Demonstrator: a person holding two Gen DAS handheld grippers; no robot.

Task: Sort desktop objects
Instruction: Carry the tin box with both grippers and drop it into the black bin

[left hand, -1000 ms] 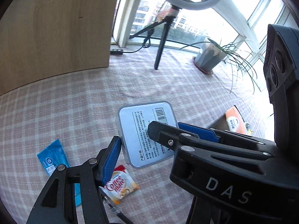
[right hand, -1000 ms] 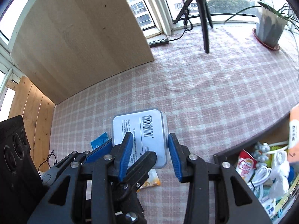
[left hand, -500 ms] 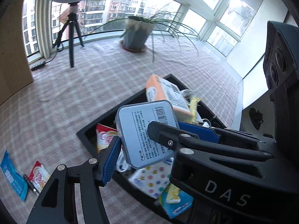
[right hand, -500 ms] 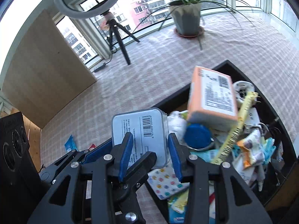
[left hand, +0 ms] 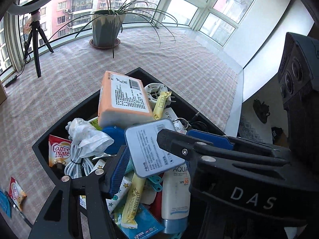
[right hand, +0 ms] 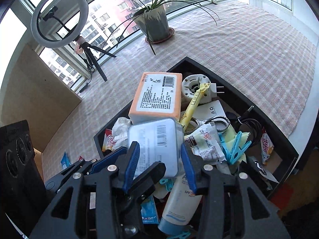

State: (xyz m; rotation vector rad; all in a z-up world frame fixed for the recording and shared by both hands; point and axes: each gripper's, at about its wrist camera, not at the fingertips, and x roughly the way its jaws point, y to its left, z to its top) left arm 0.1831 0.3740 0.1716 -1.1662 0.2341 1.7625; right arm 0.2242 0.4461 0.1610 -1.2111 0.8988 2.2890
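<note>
A flat grey-blue tin (left hand: pixel 151 151) with a printed label hangs over the crowded black tray (left hand: pixel 65 119). My left gripper (left hand: pixel 157 145) is shut on the tin's sides, and the tin sits tilted between its blue pads. My right gripper (right hand: pixel 159 147) crosses it from the other side. Its jaws are opening: the tin (right hand: pixel 155 139), blurred, is still between them, but a gap shows at the right pad. Under the tin lie an orange box (right hand: pixel 157 97), a white sunscreen bottle (left hand: pixel 175 195) and several sachets.
The tray (right hand: pixel 229 83) is heaped with cables, clips, a plug and packets. A sachet (left hand: pixel 17 191) and a blue packet (left hand: pixel 4 203) lie on the checked cloth at the left. A potted plant (left hand: pixel 106 29) and a tripod (left hand: pixel 35 45) stand at the back. The table edge (left hand: pixel 237 99) runs close on the right.
Both grippers carried the tin from over the bare cloth to over the tray. The tin has tilted in the left wrist view, and the right jaws stand wider.
</note>
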